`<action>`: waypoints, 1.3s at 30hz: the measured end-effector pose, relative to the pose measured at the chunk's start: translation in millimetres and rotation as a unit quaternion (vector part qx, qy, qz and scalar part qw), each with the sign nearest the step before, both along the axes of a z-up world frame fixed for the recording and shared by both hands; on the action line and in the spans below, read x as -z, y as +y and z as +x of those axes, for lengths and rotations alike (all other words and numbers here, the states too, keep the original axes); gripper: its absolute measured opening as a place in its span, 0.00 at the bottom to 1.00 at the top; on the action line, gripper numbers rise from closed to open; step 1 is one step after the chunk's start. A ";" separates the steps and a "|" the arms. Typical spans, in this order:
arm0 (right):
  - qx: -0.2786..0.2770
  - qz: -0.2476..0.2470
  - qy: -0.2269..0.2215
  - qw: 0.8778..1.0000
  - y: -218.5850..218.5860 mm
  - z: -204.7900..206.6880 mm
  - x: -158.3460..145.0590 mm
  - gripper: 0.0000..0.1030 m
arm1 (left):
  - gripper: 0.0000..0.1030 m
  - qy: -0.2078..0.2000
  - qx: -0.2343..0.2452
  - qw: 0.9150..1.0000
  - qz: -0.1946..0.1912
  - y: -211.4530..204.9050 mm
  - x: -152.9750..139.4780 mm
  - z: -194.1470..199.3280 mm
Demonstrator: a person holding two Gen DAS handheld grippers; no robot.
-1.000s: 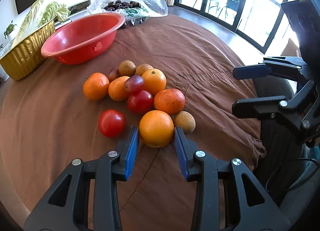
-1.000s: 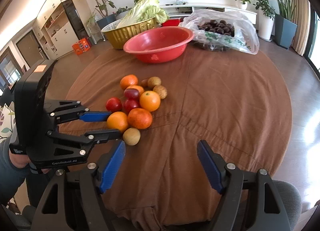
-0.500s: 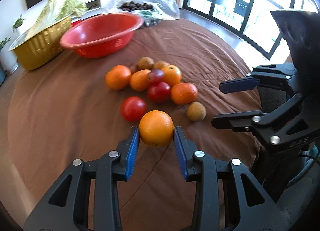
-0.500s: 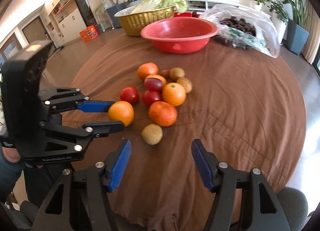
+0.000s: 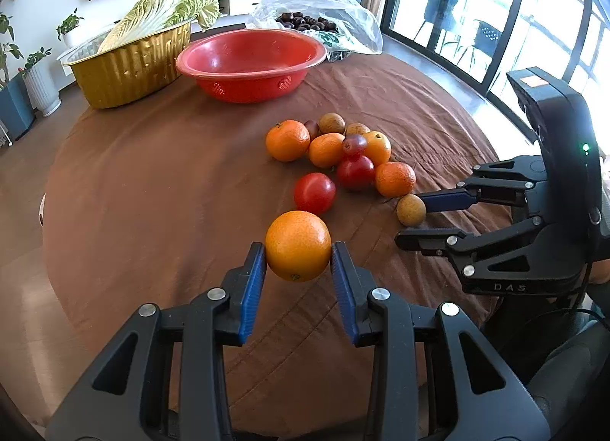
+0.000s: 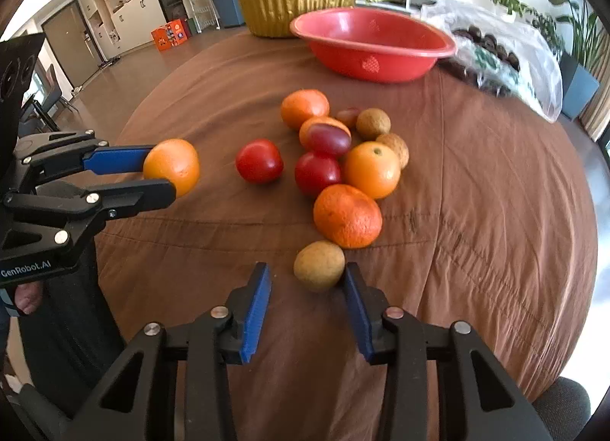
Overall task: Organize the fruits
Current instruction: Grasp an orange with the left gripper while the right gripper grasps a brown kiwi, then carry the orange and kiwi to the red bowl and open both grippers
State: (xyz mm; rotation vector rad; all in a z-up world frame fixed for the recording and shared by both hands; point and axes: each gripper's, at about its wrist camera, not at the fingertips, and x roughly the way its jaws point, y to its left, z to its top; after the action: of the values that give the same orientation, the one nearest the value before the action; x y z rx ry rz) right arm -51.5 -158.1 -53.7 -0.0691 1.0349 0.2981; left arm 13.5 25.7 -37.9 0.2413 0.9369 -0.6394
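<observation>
My left gripper (image 5: pixel 298 256) is shut on an orange (image 5: pixel 298 245) and holds it above the brown cloth; it also shows in the right wrist view (image 6: pixel 172 166). My right gripper (image 6: pixel 307 280) is open around a small tan fruit (image 6: pixel 319 266), which touches its right pad. The same tan fruit (image 5: pixel 411 210) lies by the right gripper's fingers (image 5: pixel 442 200) in the left wrist view. A pile of oranges, red tomatoes and tan fruits (image 6: pixel 343 158) lies on the cloth. An empty red bowl (image 5: pixel 249 61) stands behind it.
A gold tray with a cabbage (image 5: pixel 133 59) stands left of the red bowl. A plastic bag of dark chestnuts (image 5: pixel 324 27) lies behind the bowl on the right. The round table's cloth (image 5: pixel 152 193) drops off at its edges.
My left gripper has lifted the orange off the cloth and pulled back to the left. My right gripper has moved in around the small tan fruit and narrowed.
</observation>
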 end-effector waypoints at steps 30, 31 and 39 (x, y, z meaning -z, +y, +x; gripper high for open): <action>0.011 0.077 -0.073 0.994 -82.2 38.8 -83.0 0.28 | 0.32 -0.074 -0.006 0.997 0.037 -9.5 -58.5 99.5; 0.010 0.073 -0.078 0.994 -86.2 47.4 -87.2 0.28 | 0.32 -0.077 -0.005 0.996 0.039 -13.8 -61.3 107.7; -0.019 0.058 -0.084 0.995 -106.4 133.1 -94.8 0.28 | 0.32 -0.093 0.011 0.991 0.100 -46.9 -55.9 188.2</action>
State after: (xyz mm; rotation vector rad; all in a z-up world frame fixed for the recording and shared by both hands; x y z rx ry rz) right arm 81.5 -264.5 41.1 -0.0086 0.8482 0.3799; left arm 201.7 -21.1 18.0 0.4836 0.8188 -0.5331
